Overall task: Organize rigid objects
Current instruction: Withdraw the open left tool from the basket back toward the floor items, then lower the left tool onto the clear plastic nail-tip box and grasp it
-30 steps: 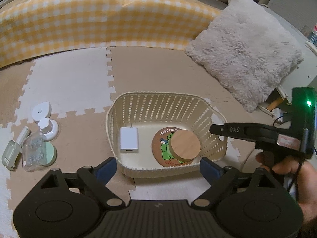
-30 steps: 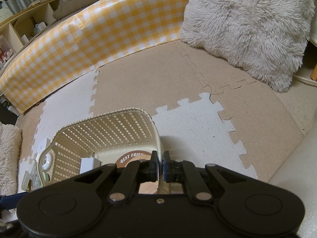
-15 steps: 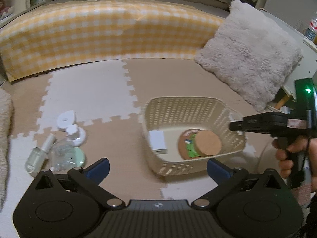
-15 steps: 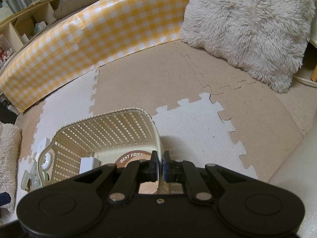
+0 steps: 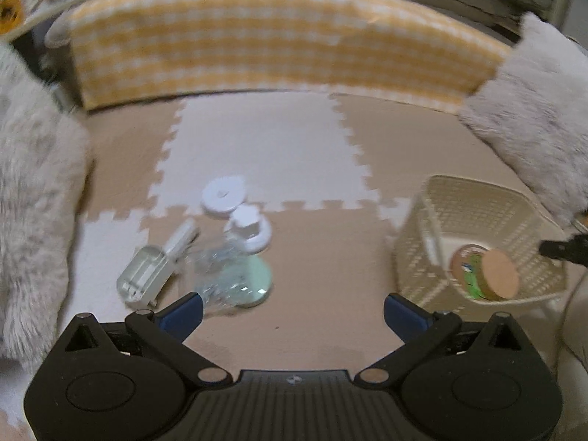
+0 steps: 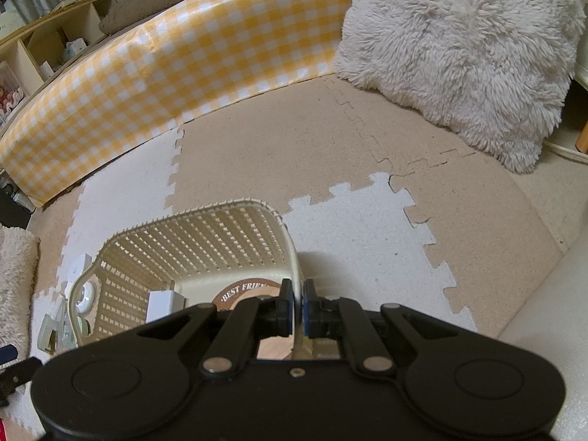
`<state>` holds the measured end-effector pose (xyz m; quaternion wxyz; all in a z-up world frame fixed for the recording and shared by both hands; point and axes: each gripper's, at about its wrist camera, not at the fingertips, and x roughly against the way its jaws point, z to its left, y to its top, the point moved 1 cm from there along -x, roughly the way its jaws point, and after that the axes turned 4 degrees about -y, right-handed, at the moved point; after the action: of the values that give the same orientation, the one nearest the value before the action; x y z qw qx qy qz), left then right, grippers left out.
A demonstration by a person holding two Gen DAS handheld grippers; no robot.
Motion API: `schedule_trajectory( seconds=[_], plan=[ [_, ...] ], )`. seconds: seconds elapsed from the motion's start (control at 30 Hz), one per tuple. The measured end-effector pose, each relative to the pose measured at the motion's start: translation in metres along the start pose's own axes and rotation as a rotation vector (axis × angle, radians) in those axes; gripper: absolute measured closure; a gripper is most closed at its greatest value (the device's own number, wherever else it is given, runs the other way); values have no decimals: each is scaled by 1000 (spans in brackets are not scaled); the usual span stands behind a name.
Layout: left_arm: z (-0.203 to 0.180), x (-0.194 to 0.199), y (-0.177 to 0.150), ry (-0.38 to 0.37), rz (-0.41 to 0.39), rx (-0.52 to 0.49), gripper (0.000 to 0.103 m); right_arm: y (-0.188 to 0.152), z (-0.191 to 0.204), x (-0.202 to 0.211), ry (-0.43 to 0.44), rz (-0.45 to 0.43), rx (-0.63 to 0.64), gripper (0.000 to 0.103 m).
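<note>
Jar (image 5: 492, 275) in basket (image 5: 514, 198), right

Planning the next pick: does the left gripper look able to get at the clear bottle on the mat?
Probably yes. The left gripper is open and empty, and the clear bottle lies just past its left finger, with nothing lying between. It sits among other items and the view is blurred.

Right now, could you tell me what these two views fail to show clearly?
- Left wrist view: motion blur smears the clear bag and small case; contents unreadable.
- Right wrist view: the right gripper hides the wooden lid; the coaster text is cut off.
- The basket wall screens the floor items.
</note>
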<state>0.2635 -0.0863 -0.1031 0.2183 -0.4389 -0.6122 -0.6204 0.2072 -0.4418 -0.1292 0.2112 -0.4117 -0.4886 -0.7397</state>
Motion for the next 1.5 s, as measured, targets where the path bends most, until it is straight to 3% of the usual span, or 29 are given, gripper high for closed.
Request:
schedule_trajectory(
  seconds=[0.3, 0.7, 1.03, 1.23, 1.4, 1.5],
  plan=[
    [45, -31, -4, 5, 55, 195, 0, 0, 0, -1, -2, 5, 3, 97],
    [98, -57, -6, -99, 16, 465, 0, -1, 0, -1, -5, 4, 9, 98],
    [117, -71, -6, -146, -20, 511, 2, -1, 0, -1, -7, 4, 14, 98],
    [109, -74, -3, -180, -34, 450, 13, -1, 2, -1, -10, 3, 19, 98],
    [106, -74, -3, -143, -23, 400, 28, -1, 2, -1, -11, 2, 21, 98],
    [106, -74, -3, -135, -21, 393, 28, -1, 2, -1, -11, 3, 21, 98]
  ],
)
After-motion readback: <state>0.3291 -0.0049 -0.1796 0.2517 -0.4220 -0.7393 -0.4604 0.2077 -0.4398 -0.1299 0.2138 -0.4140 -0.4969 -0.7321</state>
